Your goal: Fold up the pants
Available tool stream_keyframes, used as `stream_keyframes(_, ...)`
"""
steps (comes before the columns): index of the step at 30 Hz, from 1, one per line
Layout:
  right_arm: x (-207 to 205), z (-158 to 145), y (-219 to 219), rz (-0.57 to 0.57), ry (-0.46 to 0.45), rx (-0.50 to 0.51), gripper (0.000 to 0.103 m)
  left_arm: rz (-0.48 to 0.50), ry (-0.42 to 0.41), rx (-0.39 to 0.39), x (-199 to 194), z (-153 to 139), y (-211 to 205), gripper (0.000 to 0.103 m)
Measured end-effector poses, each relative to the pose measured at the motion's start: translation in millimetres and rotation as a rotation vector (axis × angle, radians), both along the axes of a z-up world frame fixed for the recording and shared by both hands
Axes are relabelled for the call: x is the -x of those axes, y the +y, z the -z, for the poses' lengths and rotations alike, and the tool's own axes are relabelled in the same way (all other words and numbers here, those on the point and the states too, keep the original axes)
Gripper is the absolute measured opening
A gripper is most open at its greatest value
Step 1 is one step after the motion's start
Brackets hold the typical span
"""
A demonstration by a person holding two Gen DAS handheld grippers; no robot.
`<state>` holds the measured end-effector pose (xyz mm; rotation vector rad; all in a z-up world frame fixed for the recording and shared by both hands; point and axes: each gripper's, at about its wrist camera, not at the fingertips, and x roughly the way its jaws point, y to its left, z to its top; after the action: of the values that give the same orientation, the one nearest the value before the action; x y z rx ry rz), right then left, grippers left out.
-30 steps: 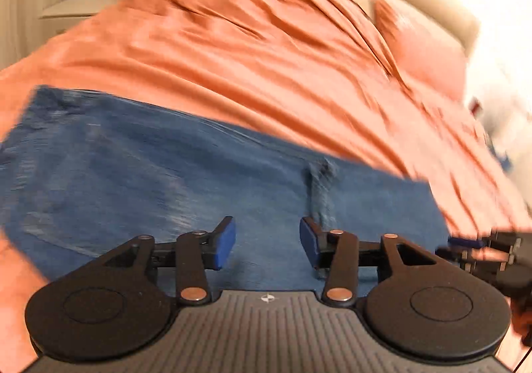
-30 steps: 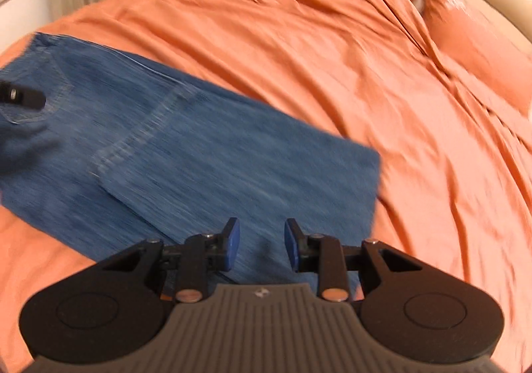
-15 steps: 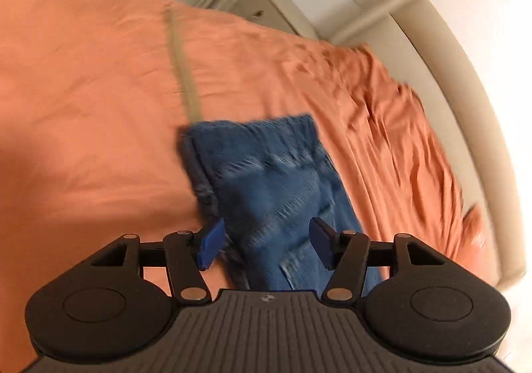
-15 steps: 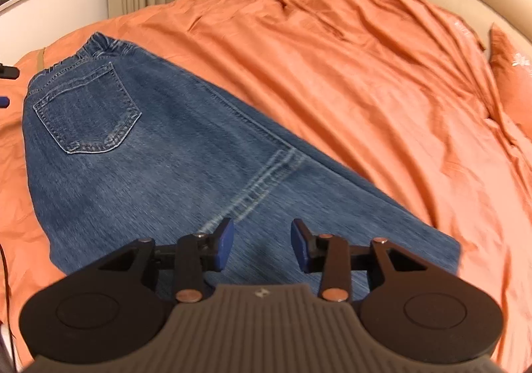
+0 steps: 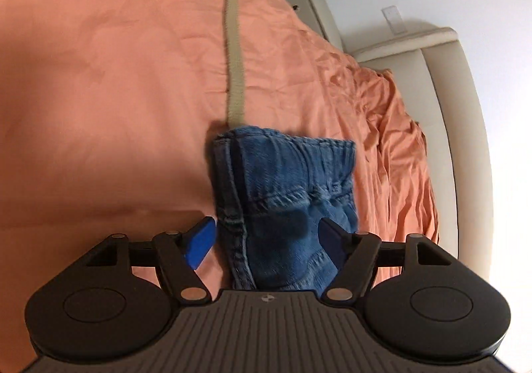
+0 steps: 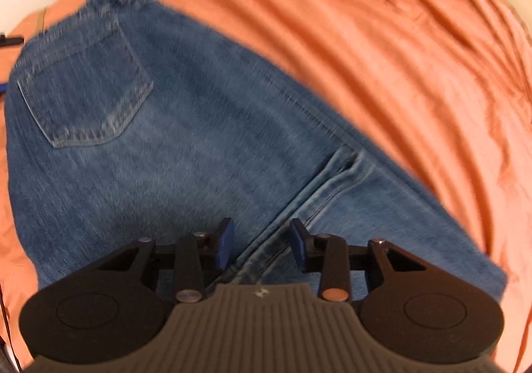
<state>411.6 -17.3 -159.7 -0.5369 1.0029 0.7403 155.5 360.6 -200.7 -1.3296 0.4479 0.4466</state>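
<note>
You are lining up on the jeans, lying flat on the bed. Your left gripper, fingers opening, is straddling the waistband at 12 o'clock; your right gripper, fingers closing, empty, is hovering over the seam. Seat both layers before clamping.

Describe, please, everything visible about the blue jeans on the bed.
The jeans are mid-blue denim, lying flat on the orange bedspread, already folded, a stitched back pocket facing up. Leg hems cross near the right gripper. The waistband end lies between the opening left gripper fingers, ungripped.
</note>
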Motion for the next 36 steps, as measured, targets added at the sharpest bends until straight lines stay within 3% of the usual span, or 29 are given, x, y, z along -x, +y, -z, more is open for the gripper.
stream_keyframes(4, 3.9, 17.7, 8.5, -0.046, 0.006, 0.077, 0.035, -0.032, -0.028, 0.007, -0.3, 9.6, 6.1, 0.082)
stream_keyframes(9, -2.8, 20.2, 8.2, -0.026, 0.052, 0.073, 0.035, -0.026, -0.011, -0.021, -13.0, 14.6, 8.5, 0.079)
stream_keyframes(14, -14.7, 22.5, 2.7, 0.008, 0.102, 0.049, 0.037, -0.031, 0.035, -0.068, -18.5, 11.8, 1.8, 0.054)
stream_keyframes(16, -15.9, 23.8, 0.6, 0.021, 0.103, 0.040, 0.037, -0.020, 0.053, -0.101, -23.1, 5.3, -0.1, 0.032)
stream_keyframes(21, -17.5, 22.9, -3.3, 0.041, 0.102, 0.035, 0.037, -0.005, 0.018, -0.223, -24.9, -33.0, -17.6, 0.019)
stream_keyframes(26, -14.8, 0.2, -6.7, 0.069, 0.097, 0.015, 0.036, 0.068, -0.019, -0.438, -39.0, -97.0, -64.2, 0.017)
stream_keyframes(30, -3.0, -31.7, -30.6, 0.099, 0.065, -0.068, 0.037, 0.213, -0.026, -0.704, -55.3, -144.7, -128.6, 0.017)
stream_keyframes(36, 22.9, -63.7, -79.8, 0.159, 0.058, -0.140, 0.037, 0.443, 0.007, -1.027, -81.4, -170.1, -241.4, 0.018)
